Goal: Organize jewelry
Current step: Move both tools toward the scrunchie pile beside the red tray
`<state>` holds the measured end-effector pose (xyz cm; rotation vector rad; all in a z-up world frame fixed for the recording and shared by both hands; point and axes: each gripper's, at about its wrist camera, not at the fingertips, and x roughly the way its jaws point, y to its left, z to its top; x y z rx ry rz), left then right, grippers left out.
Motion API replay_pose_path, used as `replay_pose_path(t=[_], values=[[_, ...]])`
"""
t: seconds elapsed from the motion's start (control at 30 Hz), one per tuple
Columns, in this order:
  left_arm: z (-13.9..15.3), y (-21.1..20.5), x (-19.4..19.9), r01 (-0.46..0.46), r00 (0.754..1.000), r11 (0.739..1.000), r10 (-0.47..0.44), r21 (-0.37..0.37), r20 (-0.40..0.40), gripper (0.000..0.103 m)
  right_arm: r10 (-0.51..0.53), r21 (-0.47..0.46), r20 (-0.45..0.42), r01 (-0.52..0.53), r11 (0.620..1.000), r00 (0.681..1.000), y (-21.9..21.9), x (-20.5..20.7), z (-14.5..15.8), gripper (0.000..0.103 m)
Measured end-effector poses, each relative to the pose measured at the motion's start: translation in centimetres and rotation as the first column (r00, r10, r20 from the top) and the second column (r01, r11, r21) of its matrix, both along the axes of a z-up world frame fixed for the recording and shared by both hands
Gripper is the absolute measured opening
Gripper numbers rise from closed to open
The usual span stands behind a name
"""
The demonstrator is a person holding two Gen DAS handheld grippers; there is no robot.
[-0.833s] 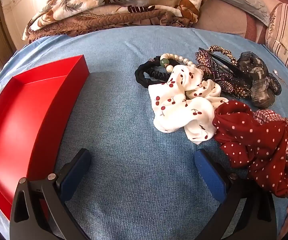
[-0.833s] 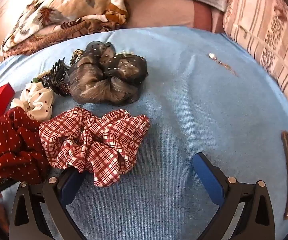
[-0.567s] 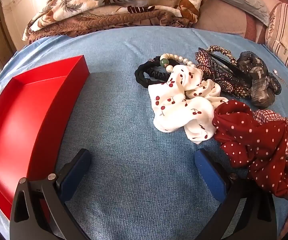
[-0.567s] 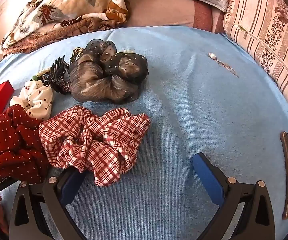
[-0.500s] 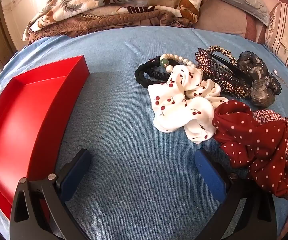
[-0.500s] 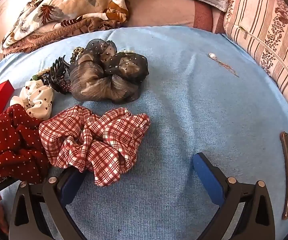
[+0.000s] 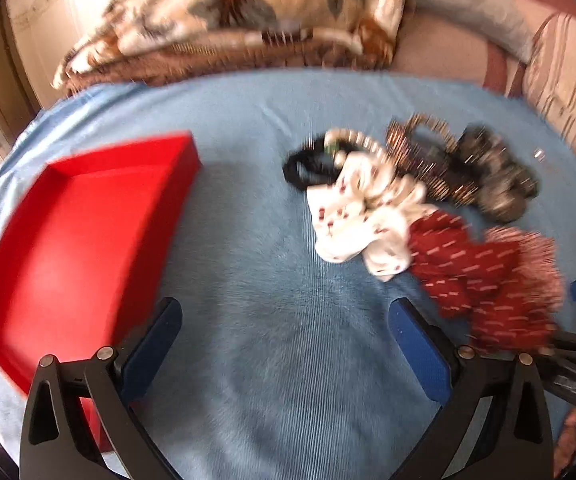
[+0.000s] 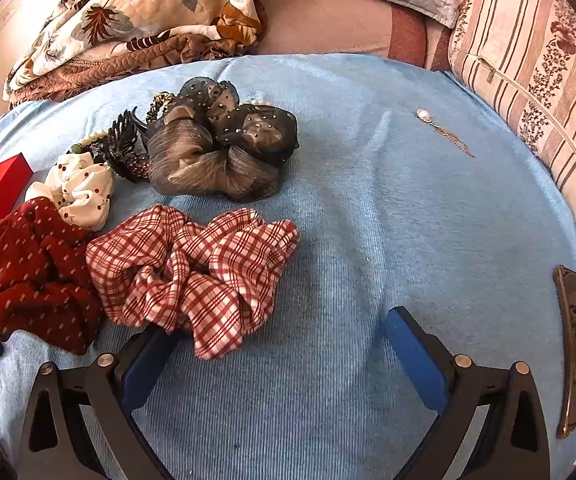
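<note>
Both grippers idle, nothing picked yet. My left gripper [image 7: 283, 340] has its jaws spread wide over bare blue cloth [image 7: 271, 360], holding nothing. Right gripper [image 8: 279, 344] is the same, jaws apart and empty, with its left pad right at the near edge of the plaid scrunchie [image 8: 191, 268].

Landmark is the plaid scrunchie:
- dark red dotted scrunchie [image 8: 35, 268] touching it on the left
- white cherry-print scrunchie [image 8: 79, 188] beyond that one, against it
- grey-brown sheer scrunchie [image 8: 215, 152] just behind, with a black claw clip [image 8: 123, 140] and a bead string at its left
- red tray [image 7: 75, 240] well off to the left, empty as far as I can see
- small pendant with chain [image 8: 444, 132] well apart, back right
- flat brown barrette [image 8: 574, 348] far right at the cloth edge

Risks as I judge them:
- the pile is bunched, so grabbing one scrunchie may drag its neighbour along
- clip teeth or beads may snag the sheer fabric
- the pendant chain is thin and lies flat; pads may slip over it or pinch the cloth instead
- left view is blurred, so I don't trust its fine positions
- a soft scrunchie may catch on the tray wall and drop outside
</note>
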<state>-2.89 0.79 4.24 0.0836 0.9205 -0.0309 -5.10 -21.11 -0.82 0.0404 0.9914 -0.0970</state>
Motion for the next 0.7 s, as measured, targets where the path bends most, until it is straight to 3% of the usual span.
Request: replay_pose_path(t=[0.2,0.33,0.47,0.57,0.63,0.7], values=[[5.1,1.8,-5.0,0.005,0.996,0.999,-0.002,-0.037,0.091,0.103,-0.013,0.0,0.052,0.013,1.0,0.999,0.0,-2.4,1.7,0.101],[7.5,3.0,-7.6,0.008,0.989,0.999,-0.002,-0.039,0.15,0.103,-0.014,-0.093,0.194,0.033,0.995,0.981,0.6,-5.6,4.7,0.101],[9.3,5.2,-9.3,-0.013,0.979,1.0,0.017,-0.021,0.204,0.103,-0.054,-0.125,0.343,0.103,0.987,0.938,0.6,-10.1,8.0,0.101],[10.4,6.3,-10.5,-0.023,0.972,1.0,0.027,-0.019,0.232,0.103,-0.092,-0.15,0.486,0.187,0.971,0.869,0.2,-13.4,10.8,0.102],[11.0,6.6,-11.1,-0.027,0.969,1.0,0.025,0.006,0.247,0.103,-0.117,-0.136,0.523,0.218,0.966,0.844,-0.2,-14.3,12.0,0.103],[11.6,6.7,-11.5,-0.021,0.967,1.0,0.017,0.013,0.254,0.103,-0.142,-0.101,0.505,0.222,0.97,0.851,-0.8,-14.6,12.7,0.103]])
